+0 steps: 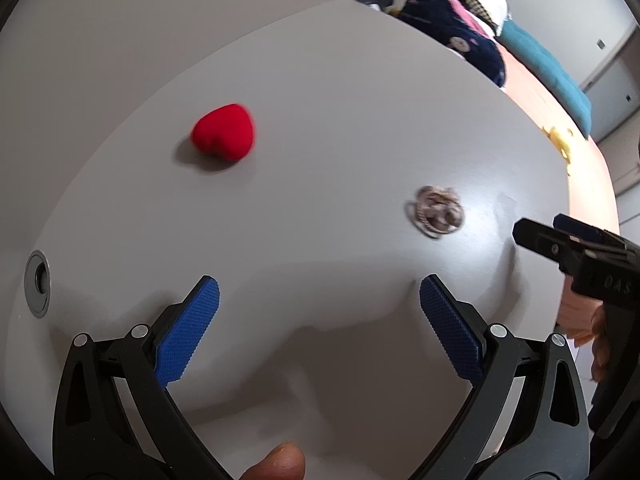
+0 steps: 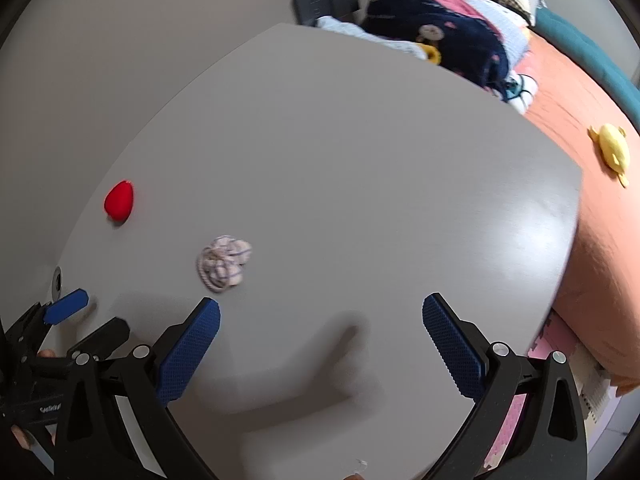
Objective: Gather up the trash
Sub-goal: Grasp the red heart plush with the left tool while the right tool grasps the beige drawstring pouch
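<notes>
A crumpled wad of pale patterned paper (image 1: 437, 216) lies on the grey table (image 1: 320, 120); it also shows in the right wrist view (image 2: 224, 263). A red heart-shaped plush (image 1: 224, 132) lies further left, also in the right wrist view (image 2: 119, 201). My left gripper (image 1: 319, 304) is open and empty, above the table, short of both. My right gripper (image 2: 321, 324) is open and empty, with the wad ahead to its left. The right gripper's tip shows in the left wrist view (image 1: 560, 236), just right of the wad. The left gripper's fingertips (image 2: 68, 306) show at the left of the right wrist view.
A round cable grommet (image 1: 37, 283) sits in the table near its left edge. Beyond the table's right edge is a bed with an orange cover (image 2: 580, 184), a yellow toy (image 2: 612, 150), dark clothing (image 2: 440, 28) and pillows. A dark box (image 2: 324, 0) stands behind the table.
</notes>
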### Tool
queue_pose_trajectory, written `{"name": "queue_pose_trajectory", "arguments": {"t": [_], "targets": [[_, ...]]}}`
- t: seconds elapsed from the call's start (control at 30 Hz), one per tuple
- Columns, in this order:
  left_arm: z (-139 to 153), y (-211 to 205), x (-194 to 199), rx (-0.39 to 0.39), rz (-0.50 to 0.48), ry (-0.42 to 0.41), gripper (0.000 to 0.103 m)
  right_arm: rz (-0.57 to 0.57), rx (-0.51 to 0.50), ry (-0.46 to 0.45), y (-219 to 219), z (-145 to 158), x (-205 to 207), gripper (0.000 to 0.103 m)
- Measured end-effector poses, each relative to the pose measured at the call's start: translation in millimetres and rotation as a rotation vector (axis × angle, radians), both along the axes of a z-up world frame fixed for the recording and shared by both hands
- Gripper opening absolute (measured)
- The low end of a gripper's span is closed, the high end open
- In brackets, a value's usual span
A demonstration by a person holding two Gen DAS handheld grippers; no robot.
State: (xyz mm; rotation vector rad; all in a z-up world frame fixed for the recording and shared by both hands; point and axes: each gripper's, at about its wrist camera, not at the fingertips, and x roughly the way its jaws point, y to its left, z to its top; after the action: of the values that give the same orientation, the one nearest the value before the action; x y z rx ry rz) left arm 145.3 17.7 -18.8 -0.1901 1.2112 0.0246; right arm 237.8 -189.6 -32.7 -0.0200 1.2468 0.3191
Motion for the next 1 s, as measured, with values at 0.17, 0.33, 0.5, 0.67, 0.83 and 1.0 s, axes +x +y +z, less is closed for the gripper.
{"name": "queue_pose_trajectory", "arguments": {"t": [0.17,0.33,0.5,0.67,0.83,1.0], "targets": [[-0.9,17.8,-2.9,-0.012,0.055,0.002,0.097,0.062,-0.037,-0.019,32.6,-2.9,-2.1,0.101],[-0.4,32.6,-2.8,0.001,0.099,0.002,0.097,0.112,-0.078,-0.021,58.6,-6.3,-0.3,0.077],[-3.2,38.0,0.2,0.009,0.107,0.01,0.097,0.134,-0.11,-0.024,76.5,-13.6,3.7,0.064],[-6.4,40.0,6.0,0.012,0.11,0.018,0.097,0.153,-0.13,-0.013,83.6,-20.7,7.6,0.045],[-7.4,38.3,21.0,0.009,0.119,0.017,0.097,0.13,-0.123,-0.009,78.9,-22.2,13.9,0.024],[-8.5,38.8,36.7,0.013,0.136,0.023,0.097,0.095,-0.106,-0.008,67.9,-17.8,18.5,0.02]]}}
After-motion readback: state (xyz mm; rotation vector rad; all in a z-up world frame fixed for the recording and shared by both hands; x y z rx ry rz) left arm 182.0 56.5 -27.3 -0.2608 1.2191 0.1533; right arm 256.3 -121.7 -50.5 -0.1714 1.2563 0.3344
